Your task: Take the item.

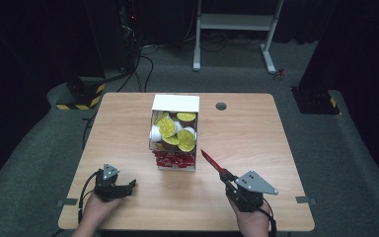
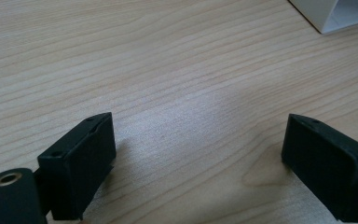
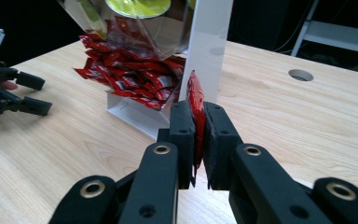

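Note:
A white box [image 1: 175,102] stands at the table's middle, with yellow-lidded cups [image 1: 177,132] in its upper part and red packets [image 1: 174,159] piled at its front. My right gripper [image 1: 225,175] is shut on one red packet [image 1: 210,159], [image 3: 196,105], held edge-up just right of the box's front corner [image 3: 204,51]. My left gripper [image 1: 130,186] rests at the near left with its jaws wide open over bare wood [image 2: 196,140]; nothing lies between them. The left gripper [image 3: 32,93] also appears far off at the left edge of the right gripper view.
The wooden table [image 1: 256,143] has a round cable hole [image 1: 221,106] behind the box. Beyond the far edge are a white desk frame [image 1: 234,29] and a black post with a yellow-striped base [image 1: 81,94]. A corner of the white box [image 2: 335,16] shows in the left gripper view.

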Demonstrator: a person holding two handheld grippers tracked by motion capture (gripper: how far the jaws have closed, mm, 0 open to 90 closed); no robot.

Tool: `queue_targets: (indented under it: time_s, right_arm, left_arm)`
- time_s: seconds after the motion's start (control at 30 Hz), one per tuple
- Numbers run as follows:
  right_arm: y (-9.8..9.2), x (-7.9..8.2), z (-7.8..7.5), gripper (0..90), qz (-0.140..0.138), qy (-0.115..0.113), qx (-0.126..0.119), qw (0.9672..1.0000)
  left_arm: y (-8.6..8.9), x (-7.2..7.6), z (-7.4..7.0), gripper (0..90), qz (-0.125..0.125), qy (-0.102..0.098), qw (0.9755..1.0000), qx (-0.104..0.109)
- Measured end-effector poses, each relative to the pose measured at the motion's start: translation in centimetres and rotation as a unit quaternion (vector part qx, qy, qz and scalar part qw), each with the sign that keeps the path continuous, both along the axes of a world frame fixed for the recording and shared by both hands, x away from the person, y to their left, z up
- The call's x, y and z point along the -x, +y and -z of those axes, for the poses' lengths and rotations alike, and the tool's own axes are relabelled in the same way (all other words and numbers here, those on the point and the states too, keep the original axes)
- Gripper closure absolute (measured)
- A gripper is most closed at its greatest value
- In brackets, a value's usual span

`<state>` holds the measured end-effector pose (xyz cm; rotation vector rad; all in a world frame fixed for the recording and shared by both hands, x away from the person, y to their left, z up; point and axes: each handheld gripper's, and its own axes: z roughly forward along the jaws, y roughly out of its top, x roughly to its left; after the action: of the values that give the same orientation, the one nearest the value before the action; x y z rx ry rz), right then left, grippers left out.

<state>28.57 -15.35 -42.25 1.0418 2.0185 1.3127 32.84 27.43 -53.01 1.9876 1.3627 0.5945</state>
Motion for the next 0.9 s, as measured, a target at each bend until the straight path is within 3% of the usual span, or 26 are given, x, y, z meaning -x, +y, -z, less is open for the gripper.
queue_targets:
  time_s: [0.9]
  right_arm:
    - [-1.2, -3.6, -0.5, 83.4, 0.032, 0.003, 0.008, 0.9995]
  left_arm:
    - [0.0, 0.0, 0.0, 10.2, -0.001, 0.0, 1.0, -0.001]
